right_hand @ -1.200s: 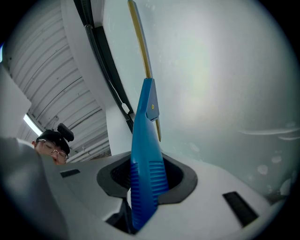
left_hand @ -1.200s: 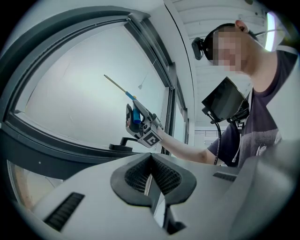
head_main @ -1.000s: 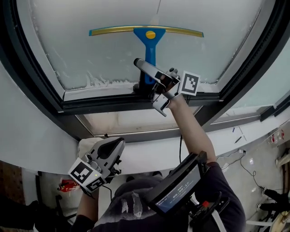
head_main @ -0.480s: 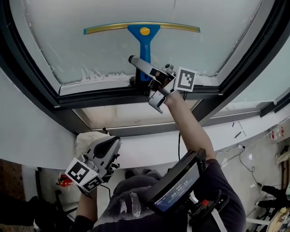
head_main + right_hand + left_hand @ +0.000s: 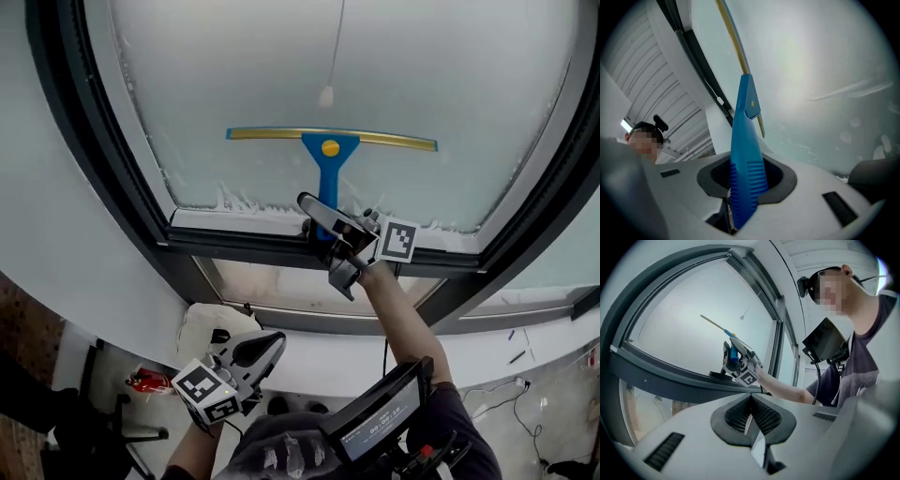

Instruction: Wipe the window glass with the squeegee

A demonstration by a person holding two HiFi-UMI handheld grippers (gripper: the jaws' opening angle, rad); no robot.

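The squeegee [image 5: 327, 169] has a blue handle and a long yellow-edged blade [image 5: 281, 134]. The blade lies flat across the lower part of the frosted window glass [image 5: 394, 75]. My right gripper [image 5: 319, 217] is raised to the window and shut on the handle's lower end, just above the dark bottom frame [image 5: 244, 246]. In the right gripper view the ribbed blue handle [image 5: 745, 159] runs up out of my right gripper [image 5: 743, 187] to the blade [image 5: 732, 42]. My left gripper [image 5: 272, 342] hangs low by the body. It is shut with nothing in it [image 5: 751, 416]. In the left gripper view the squeegee [image 5: 732, 348] shows far off.
White foam residue [image 5: 246, 202] lines the bottom edge of the glass. A blind cord with a white pull [image 5: 326, 96] hangs in front of the pane. A lower pane [image 5: 272, 279] sits under the frame. A screen device [image 5: 380, 417] is at the person's chest.
The blade has slid down the glass toward the bottom frame, with my right gripper still on the handle. The head view has tilted upward. My left gripper stays low.
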